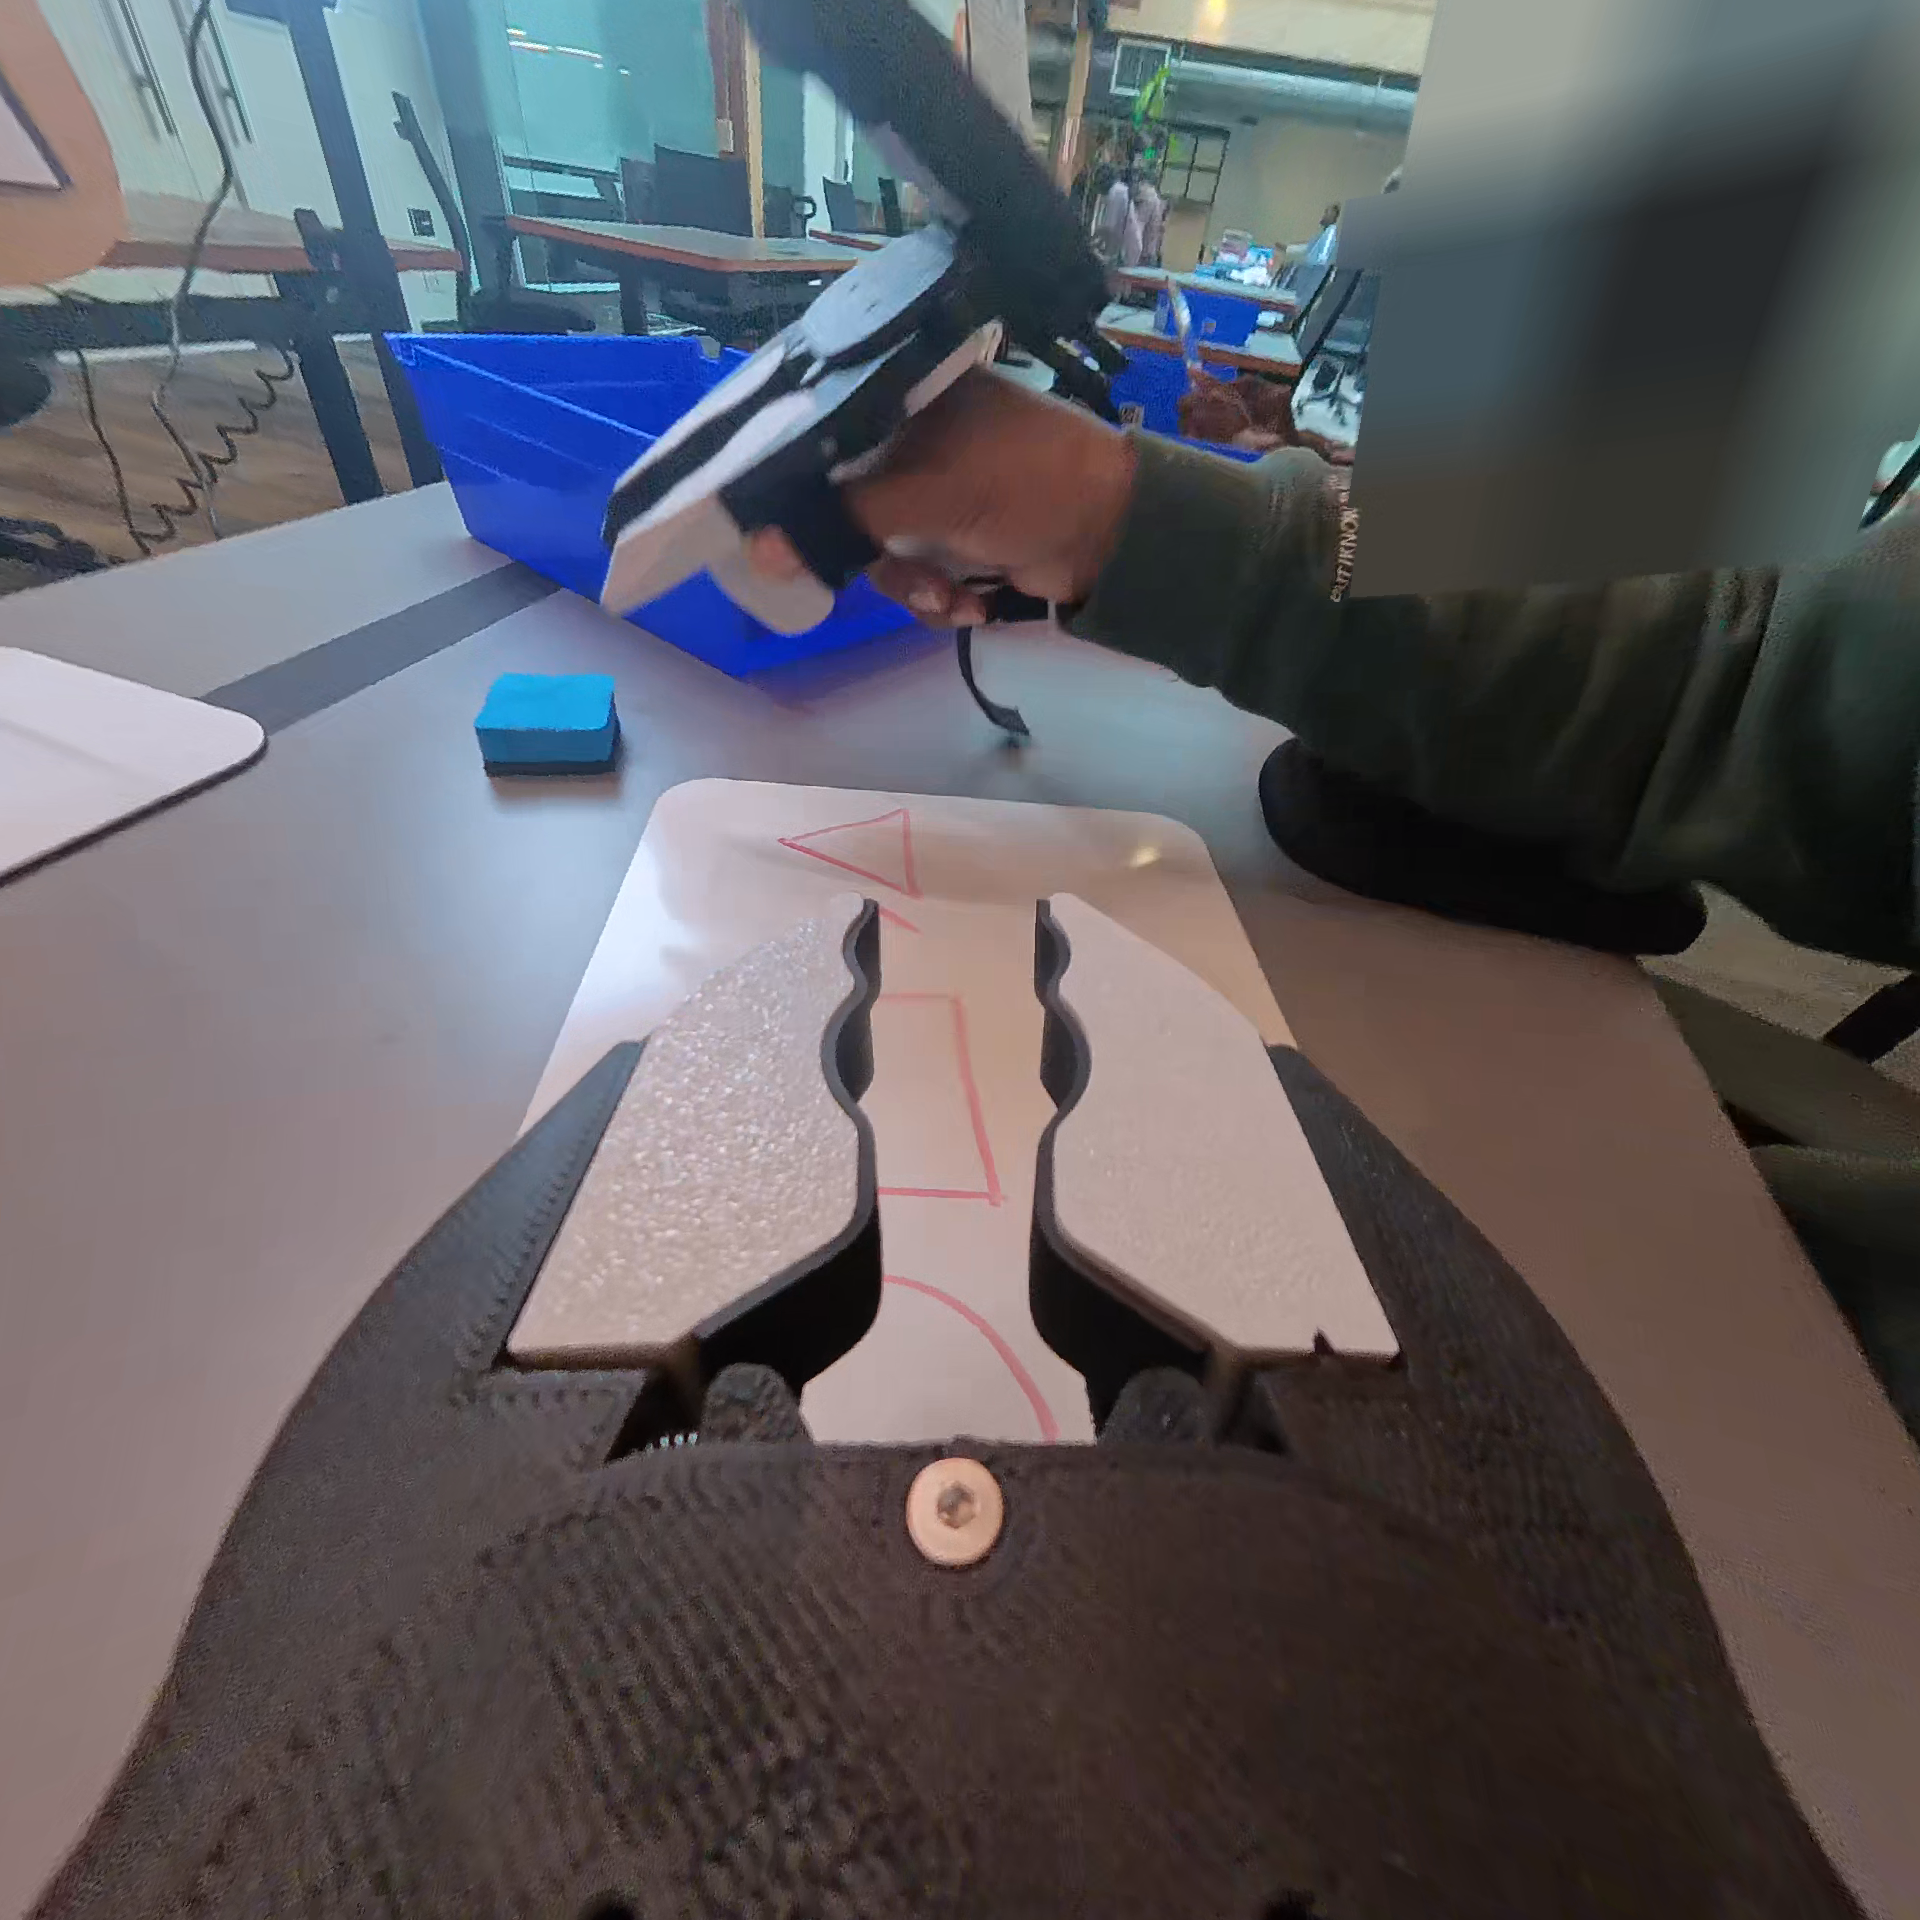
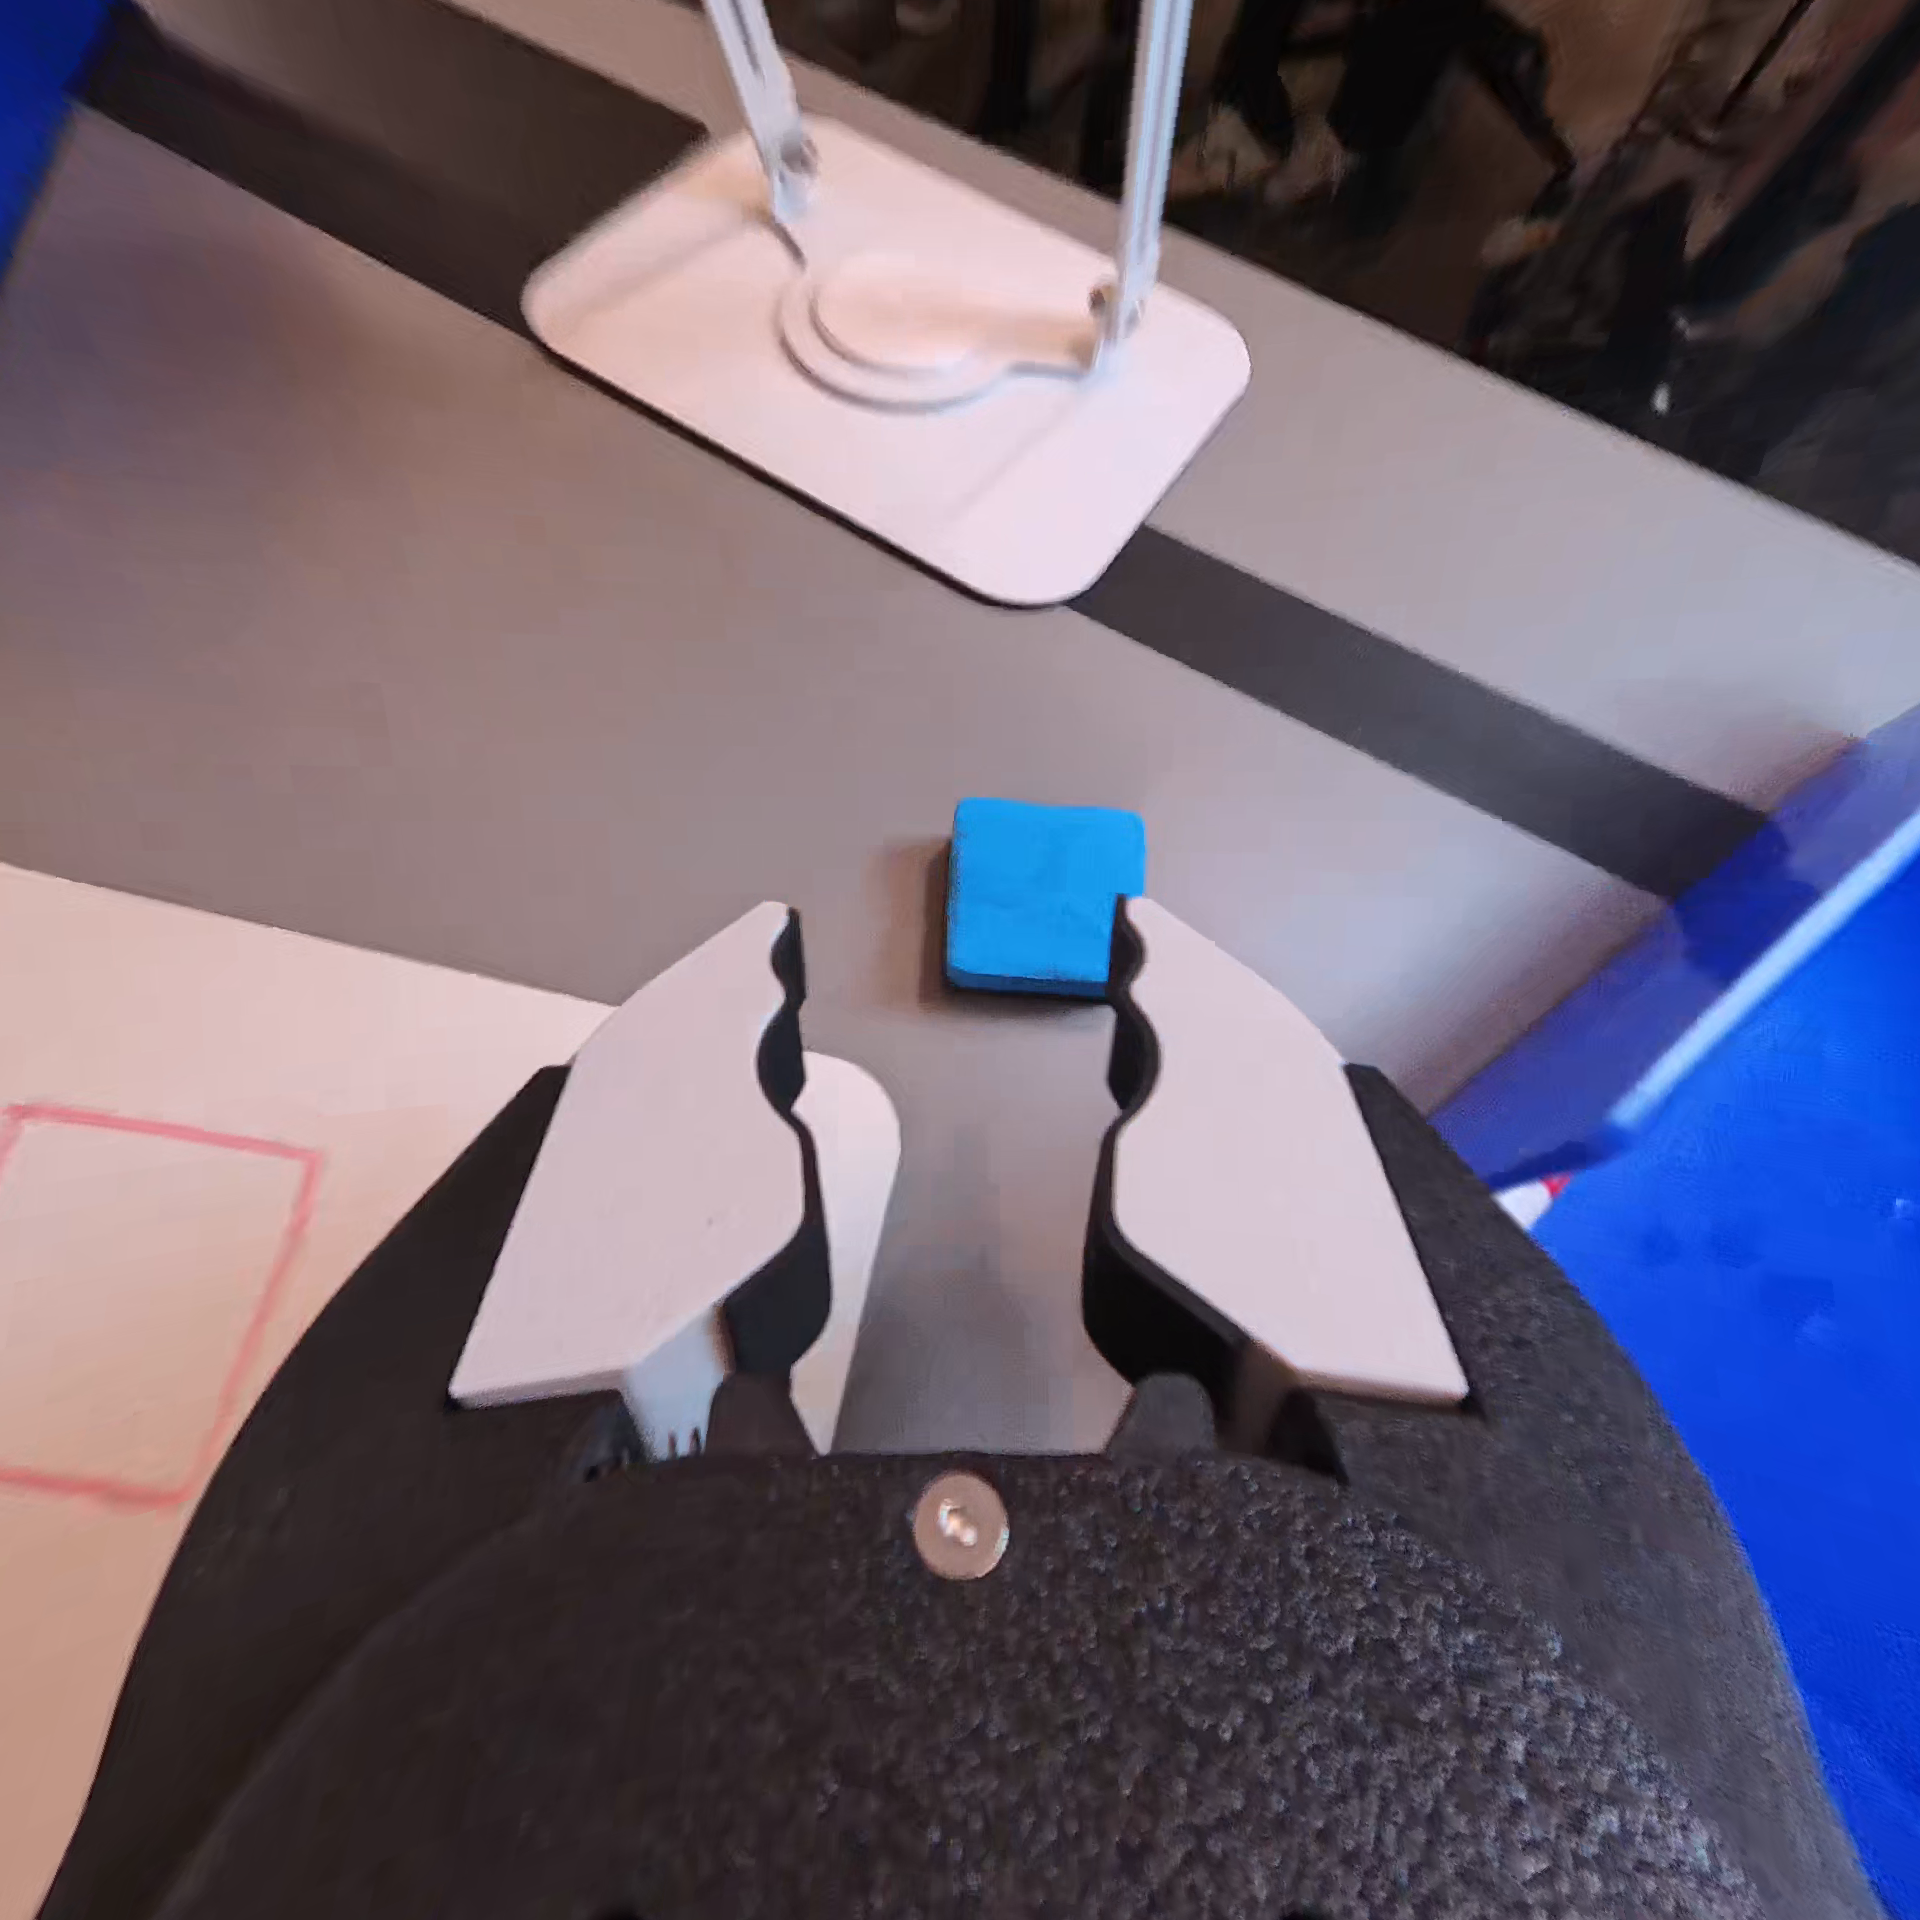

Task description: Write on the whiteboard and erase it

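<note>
My left gripper [image 1: 958, 914] hovers low over whiteboard [image 1: 727, 935], fingers parted, holding nothing. Red triangle, square, arc drawn on board. Blue eraser [image 1: 548, 722] flat on grey table [image 1: 312, 987], 11 o'clock from board. My right gripper [image 2: 961, 914] above table, fingers spread, empty; eraser [image 2: 1039, 894] at 12 o'clock, just beyond tips. Blue bin [image 1: 540, 426] behind eraser.

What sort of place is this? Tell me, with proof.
Probably an open office or lab: rows of desks with office chairs behind, blue bins on a grey table, and a small whiteboard.
</note>
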### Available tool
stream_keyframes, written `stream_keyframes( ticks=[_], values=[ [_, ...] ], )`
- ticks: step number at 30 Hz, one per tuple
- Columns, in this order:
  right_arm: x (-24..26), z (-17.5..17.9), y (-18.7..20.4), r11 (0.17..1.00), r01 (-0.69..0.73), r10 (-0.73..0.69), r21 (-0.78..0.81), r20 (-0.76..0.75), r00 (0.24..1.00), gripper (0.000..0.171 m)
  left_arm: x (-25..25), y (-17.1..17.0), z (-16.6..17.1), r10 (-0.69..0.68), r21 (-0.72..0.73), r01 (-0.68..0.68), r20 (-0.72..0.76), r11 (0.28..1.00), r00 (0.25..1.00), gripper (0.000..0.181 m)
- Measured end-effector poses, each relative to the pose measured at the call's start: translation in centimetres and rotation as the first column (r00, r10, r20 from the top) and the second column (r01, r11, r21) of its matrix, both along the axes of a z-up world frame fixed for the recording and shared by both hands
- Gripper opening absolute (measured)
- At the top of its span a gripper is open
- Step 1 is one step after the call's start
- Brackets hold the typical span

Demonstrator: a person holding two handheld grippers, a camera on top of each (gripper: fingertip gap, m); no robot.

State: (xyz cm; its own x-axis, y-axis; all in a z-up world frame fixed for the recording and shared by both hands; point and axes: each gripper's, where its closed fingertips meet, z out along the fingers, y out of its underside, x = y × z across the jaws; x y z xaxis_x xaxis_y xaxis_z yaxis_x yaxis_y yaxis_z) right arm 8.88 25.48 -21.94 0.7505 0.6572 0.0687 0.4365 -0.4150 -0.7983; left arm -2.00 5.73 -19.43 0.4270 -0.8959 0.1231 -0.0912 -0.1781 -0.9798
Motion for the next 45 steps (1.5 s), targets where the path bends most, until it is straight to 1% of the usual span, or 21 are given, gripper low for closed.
stream_keyframes(
  ticks=[1,3,5,7,11,15,17,19,22,24,27,29,31,33,35,36,37,40,43,45],
  values=[
    [0.0,-1.3,0.7,1.000,0.027,-0.027,-0.010,0.021,0.999,0.065,0.0,-0.2,0.0,0.002,0.027,-0.002,-0.024,1.000,1.000,0.029],
    [0.3,-3.1,2.1,0.996,0.074,-0.073,-0.040,0.014,0.997,0.080,0.2,-0.5,0.4,0.001,0.056,0.001,-0.036,0.998,0.999,0.030],
    [0.5,-4.0,3.1,0.994,0.097,-0.097,-0.048,0.004,0.995,0.081,0.2,-0.7,0.6,-0.001,0.051,0.003,-0.025,0.999,1.000,0.030],
    [0.3,-4.8,3.5,0.992,0.101,-0.101,-0.069,0.014,0.995,0.078,0.1,-0.6,0.6,0.006,0.046,-0.005,-0.021,0.999,1.000,0.031],
    [0.2,-5.7,4.3,0.990,0.120,-0.114,-0.072,0.084,0.990,0.075,-0.2,0.0,-0.1,0.007,0.024,-0.006,-0.041,1.000,0.999,0.032],
    [0.2,-6.6,4.6,0.984,0.109,-0.100,-0.138,0.074,0.992,0.055,-0.2,0.1,-0.5,0.004,-0.009,-0.004,-0.039,1.000,0.999,0.032],
    [0.2,-6.5,4.4,0.989,0.076,-0.069,-0.127,0.059,0.996,0.053,-0.3,0.3,-0.7,0.003,-0.019,-0.004,-0.043,1.000,0.999,0.031],
    [0.2,-5.4,3.9,0.995,0.036,-0.032,-0.094,0.043,0.999,0.052,-0.3,0.3,-0.8,0.002,-0.024,-0.003,-0.048,1.000,0.999,0.030],
    [-0.2,-2.3,1.6,0.995,-0.057,0.054,-0.081,-0.037,0.998,0.052,-0.4,0.0,-0.9,-0.011,-0.019,0.010,-0.060,1.000,0.998,0.026],
    [-0.7,-1.4,-1.6,0.976,-0.172,0.163,-0.130,-0.075,0.984,0.053,-0.3,-0.9,-0.5,-0.067,-0.010,0.066,-0.081,0.998,0.995,0.017],
    [-0.1,-3.0,-6.7,0.937,-0.290,0.293,-0.194,-0.015,0.956,0.053,-0.1,-4.1,-0.2,-0.242,-0.026,0.241,-0.138,0.970,0.960,0.001],
    [0.6,-4.6,-9.1,0.931,-0.306,0.321,-0.199,0.049,0.946,0.054,-0.4,-5.1,-1.1,-0.249,-0.035,0.247,-0.206,0.968,0.946,0.000],
    [0.9,-5.9,-11.0,0.926,-0.308,0.328,-0.218,0.062,0.943,0.054,-0.6,-6.5,-2.7,-0.277,-0.093,0.261,-0.286,0.961,0.917,0.000],
    [1.1,-6.2,-11.9,0.931,-0.304,0.323,-0.201,0.067,0.944,0.055,-0.7,-7.8,-4.1,-0.278,-0.114,0.254,-0.346,0.960,0.896,0.000],
    [1.5,-6.1,-12.2,0.935,-0.299,0.319,-0.193,0.084,0.944,0.065,-1.1,-8.6,-5.7,-0.265,-0.138,0.227,-0.434,0.964,0.861,0.000],
    [1.7,-6.0,-12.3,0.930,-0.302,0.325,-0.208,0.084,0.942,0.066,-1.4,-9.2,-6.1,-0.256,-0.133,0.218,-0.477,0.967,0.841,0.000],
    [1.7,-6.0,-12.5,0.924,-0.308,0.333,-0.225,0.081,0.940,0.067,-1.7,-9.6,-6.7,-0.251,-0.130,0.215,-0.511,0.968,0.822,0.001],
    [1.7,-6.1,-12.7,0.912,-0.322,0.355,-0.253,0.096,0.930,0.069,-2.5,-10.9,-8.2,-0.276,-0.206,0.193,-0.550,0.959,0.788,0.026],
    [1.8,-6.0,-12.3,0.915,-0.320,0.356,-0.245,0.122,0.926,0.071,-3.2,-11.3,-9.1,-0.276,-0.226,0.175,-0.571,0.958,0.773,0.037],
    [1.9,-5.7,-11.9,0.917,-0.315,0.349,-0.245,0.112,0.930,0.071,-3.5,-11.7,-9.4,-0.292,-0.239,0.183,-0.577,0.953,0.763,0.046]
  ],
)
